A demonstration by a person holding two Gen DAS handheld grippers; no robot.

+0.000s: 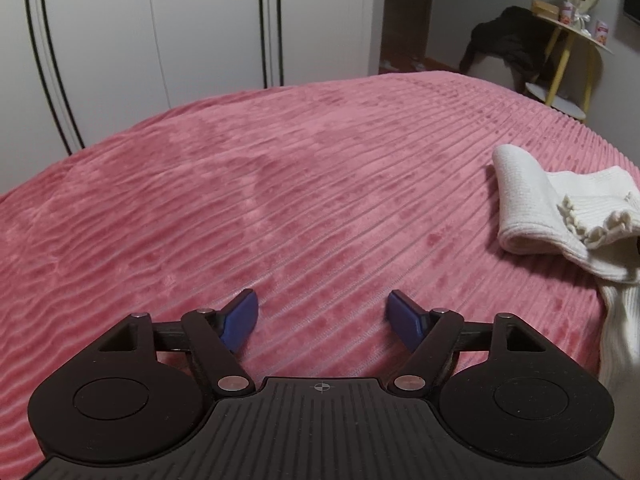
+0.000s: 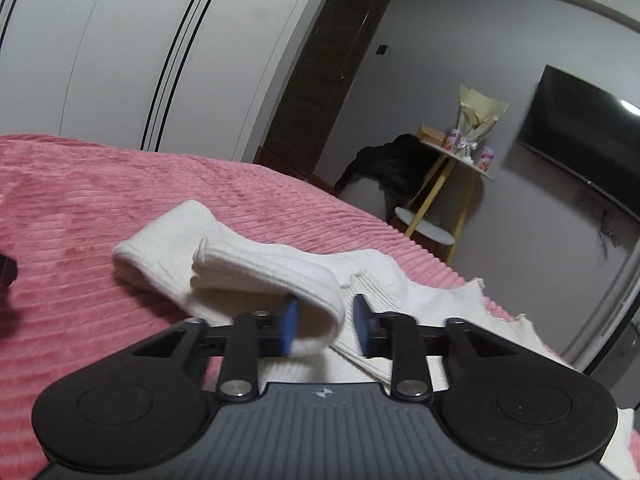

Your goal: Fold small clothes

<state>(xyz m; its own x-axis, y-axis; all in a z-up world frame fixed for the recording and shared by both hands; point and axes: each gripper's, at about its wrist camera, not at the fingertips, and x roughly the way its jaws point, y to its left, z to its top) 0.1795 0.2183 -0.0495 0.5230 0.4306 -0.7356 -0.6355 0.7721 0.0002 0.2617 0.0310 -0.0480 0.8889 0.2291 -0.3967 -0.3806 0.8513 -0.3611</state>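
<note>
White knitted socks (image 2: 248, 268) lie on the pink ribbed bedspread (image 2: 80, 216), one folded over into a thick loop with its frilled cuff on top. They also show at the right edge of the left wrist view (image 1: 560, 212). My right gripper (image 2: 326, 326) is open, its blue pads either side of the near end of the folded loop, not closed on it. My left gripper (image 1: 322, 320) is open wide and empty, low over bare bedspread (image 1: 280, 200), to the left of the socks.
White wardrobe doors (image 1: 160, 32) stand behind the bed. Beyond the bed's far corner are a yellow-legged side table (image 2: 452, 168) with small items, dark clothing on a seat (image 2: 392, 164), a dark door (image 2: 320, 80) and a wall-mounted TV (image 2: 580, 128).
</note>
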